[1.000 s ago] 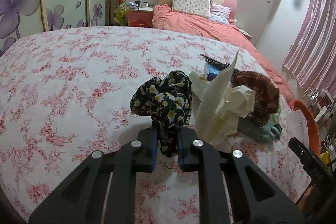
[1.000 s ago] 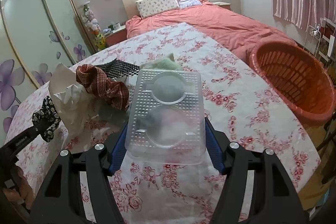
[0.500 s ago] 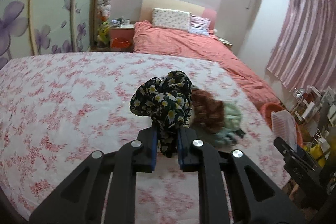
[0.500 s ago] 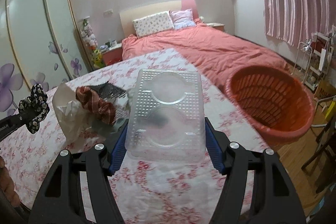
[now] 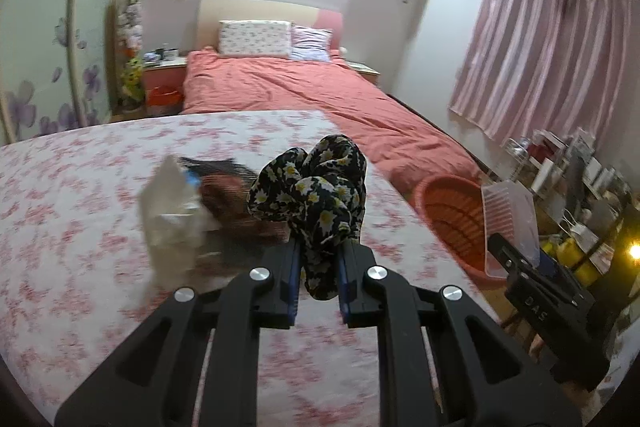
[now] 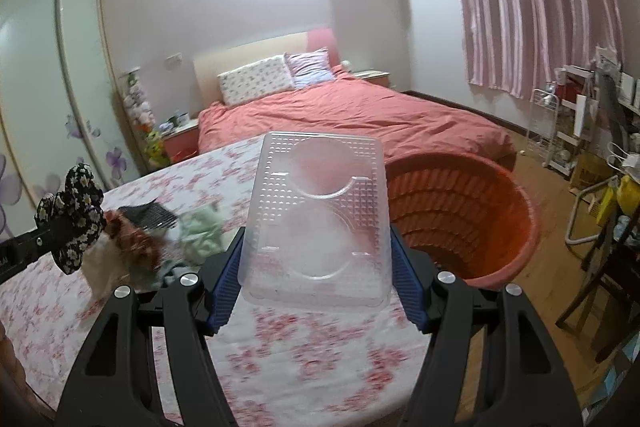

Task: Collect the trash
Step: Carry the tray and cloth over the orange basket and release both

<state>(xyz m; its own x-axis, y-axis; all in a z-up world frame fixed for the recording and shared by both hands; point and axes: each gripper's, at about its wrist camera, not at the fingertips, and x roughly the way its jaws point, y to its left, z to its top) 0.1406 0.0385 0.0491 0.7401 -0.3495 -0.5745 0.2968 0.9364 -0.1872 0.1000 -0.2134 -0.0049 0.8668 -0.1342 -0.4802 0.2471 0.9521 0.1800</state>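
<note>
Left gripper [image 5: 318, 279] clenched on floral scrunchie [image 5: 310, 187], lifted above the floral tablecloth [image 5: 80, 211]. Right gripper [image 6: 316, 287] grasping clear plastic tray [image 6: 318, 223] by its sides, orange basket [image 6: 460, 223] at 2 o'clock behind it. Right view alone shows the green cloth [image 6: 202, 235] at 9 o'clock; left view alone shows white paper [image 5: 172, 219] at 9 o'clock, blurred.

clear embossed plastic tray [image 6: 318, 223], soft floral cloth scrunchie [image 5: 316, 195], ribbed plastic basket [image 6: 460, 219].

Floral scrunchie [image 5: 316, 187] in left tool [image 5: 318, 281]
</note>
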